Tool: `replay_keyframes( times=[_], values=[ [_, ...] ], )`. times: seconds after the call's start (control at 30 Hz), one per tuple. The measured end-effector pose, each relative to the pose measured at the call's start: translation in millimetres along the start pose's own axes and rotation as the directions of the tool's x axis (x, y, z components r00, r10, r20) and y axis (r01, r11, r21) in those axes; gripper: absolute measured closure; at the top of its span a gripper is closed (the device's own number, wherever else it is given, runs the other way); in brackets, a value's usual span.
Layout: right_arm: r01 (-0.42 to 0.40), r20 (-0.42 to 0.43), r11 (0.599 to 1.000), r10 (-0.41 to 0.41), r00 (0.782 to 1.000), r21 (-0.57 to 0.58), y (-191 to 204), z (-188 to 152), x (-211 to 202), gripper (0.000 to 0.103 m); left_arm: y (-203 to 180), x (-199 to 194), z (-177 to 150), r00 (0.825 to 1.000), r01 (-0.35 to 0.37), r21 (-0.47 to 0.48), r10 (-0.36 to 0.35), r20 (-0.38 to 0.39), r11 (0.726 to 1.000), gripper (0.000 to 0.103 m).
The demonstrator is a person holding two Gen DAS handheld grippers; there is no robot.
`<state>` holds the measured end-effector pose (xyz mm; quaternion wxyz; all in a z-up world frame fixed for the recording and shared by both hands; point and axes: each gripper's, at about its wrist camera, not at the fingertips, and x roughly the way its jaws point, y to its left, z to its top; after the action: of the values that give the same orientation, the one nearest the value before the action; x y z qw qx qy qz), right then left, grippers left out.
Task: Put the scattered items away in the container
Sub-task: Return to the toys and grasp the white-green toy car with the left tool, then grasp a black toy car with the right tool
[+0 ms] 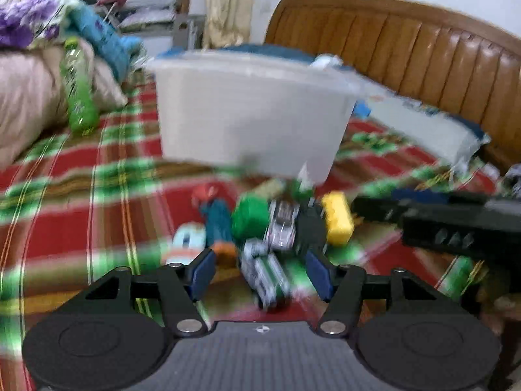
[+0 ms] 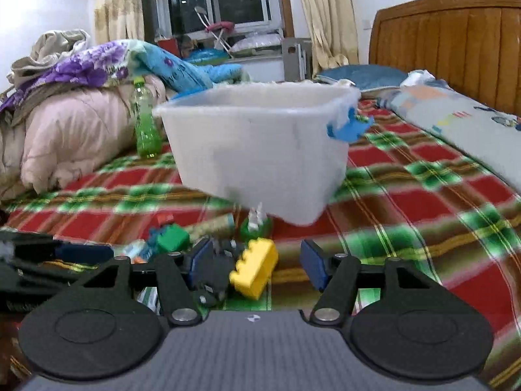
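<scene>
A translucent white plastic bin (image 1: 250, 114) stands on the plaid bedspread, also in the right wrist view (image 2: 257, 150). In front of it lies a pile of toys: a yellow brick (image 1: 337, 218) (image 2: 255, 267), a green block (image 1: 250, 220) (image 2: 172, 238), a silver toy car (image 1: 283, 224), a green-and-white toy truck (image 1: 265, 275), a red-and-blue figure (image 1: 211, 208). My left gripper (image 1: 260, 272) is open around the truck, empty. My right gripper (image 2: 254, 265) is open with the yellow brick between its fingers, not clamped. The right gripper shows in the left view (image 1: 449, 224).
A green bottle (image 2: 145, 123) leans against a pink quilt (image 2: 65, 143) at the left. A pillow (image 2: 462, 123) lies along the wooden headboard (image 2: 456, 42) at the right. The plaid bedspread (image 2: 423, 202) stretches right of the bin. The left view is motion-blurred.
</scene>
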<state>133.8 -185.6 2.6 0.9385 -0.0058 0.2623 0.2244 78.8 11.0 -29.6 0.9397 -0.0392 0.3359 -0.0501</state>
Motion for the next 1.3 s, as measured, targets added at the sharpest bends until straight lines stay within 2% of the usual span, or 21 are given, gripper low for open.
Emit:
replay_keyframes(
  times=[0.17,0.33,0.37,0.47,0.5,0.57,0.6,0.63,0.67,0.77,0.83,0.93,1.0,1.07,1.13,1.3],
  values=[
    [0.02,0.047,0.999,-0.018,0.999,-0.036,1,-13,-9,0.04,-2,12,-9,1.0,0.015,-0.036,-0.015,-0.014,0.999,0.038],
    [0.029,0.057,0.998,-0.026,0.998,-0.056,3,-23,-9,0.041,-9,25,-10,1.0,0.01,-0.002,-0.01,-0.01,1.0,0.039],
    [0.028,0.065,0.997,-0.023,0.998,-0.067,4,-24,-10,0.041,-9,28,-11,1.0,0.005,0.009,-0.005,-0.014,1.0,0.042],
    [0.0,0.071,0.997,0.006,0.997,-0.082,9,-26,-12,0.042,-9,34,-11,0.999,-0.019,0.073,0.021,-0.025,0.997,0.062],
    [-0.019,0.062,0.997,0.023,0.998,-0.077,10,-27,-11,0.042,-7,34,-10,0.999,-0.012,0.089,0.015,-0.03,0.996,0.064],
    [-0.06,0.032,0.996,0.063,0.997,-0.073,13,-30,-8,0.044,0,31,-9,0.999,0.0,0.088,0.003,-0.04,0.996,0.069],
    [-0.074,0.02,0.994,0.076,0.997,-0.076,16,-31,-7,0.049,5,29,-8,0.999,0.005,0.081,-0.001,-0.041,0.997,0.069],
    [-0.09,0.005,0.993,0.09,0.996,-0.079,19,-31,-4,0.059,9,27,-9,0.999,0.008,0.075,-0.005,-0.041,0.997,0.069],
    [-0.104,-0.014,0.991,0.103,0.995,-0.08,21,-31,0,0.064,13,25,-10,0.999,0.006,0.074,-0.003,-0.038,0.997,0.069],
    [-0.121,-0.061,0.989,0.117,0.991,-0.08,29,-30,13,0.071,22,18,-14,0.999,0.002,0.081,0.001,-0.034,0.997,0.069],
    [-0.087,-0.1,0.99,0.077,0.992,-0.108,37,-29,26,0.072,24,16,-15,0.999,0.006,0.087,-0.003,-0.036,0.996,0.069],
    [-0.028,-0.119,0.993,0.013,0.993,-0.118,43,-31,40,0.068,25,15,-16,0.999,0.012,0.083,-0.009,-0.036,0.996,0.069],
    [0.002,-0.105,0.989,-0.017,0.994,-0.147,48,-30,45,0.068,25,15,-16,0.999,0.012,0.084,-0.009,-0.035,0.996,0.068],
    [0.043,-0.087,0.981,-0.06,0.994,-0.191,54,-29,50,0.063,24,16,-15,0.999,0.013,0.085,-0.011,-0.035,0.996,0.068],
    [0.066,-0.079,0.981,-0.082,0.993,-0.183,55,-26,54,0.045,23,16,-16,0.999,0.015,0.081,-0.012,-0.032,0.997,0.068],
    [0.06,-0.093,0.996,-0.067,0.993,-0.072,50,-16,65,0.032,22,18,-15,0.999,0.016,0.078,-0.013,-0.032,0.997,0.068]
  ],
)
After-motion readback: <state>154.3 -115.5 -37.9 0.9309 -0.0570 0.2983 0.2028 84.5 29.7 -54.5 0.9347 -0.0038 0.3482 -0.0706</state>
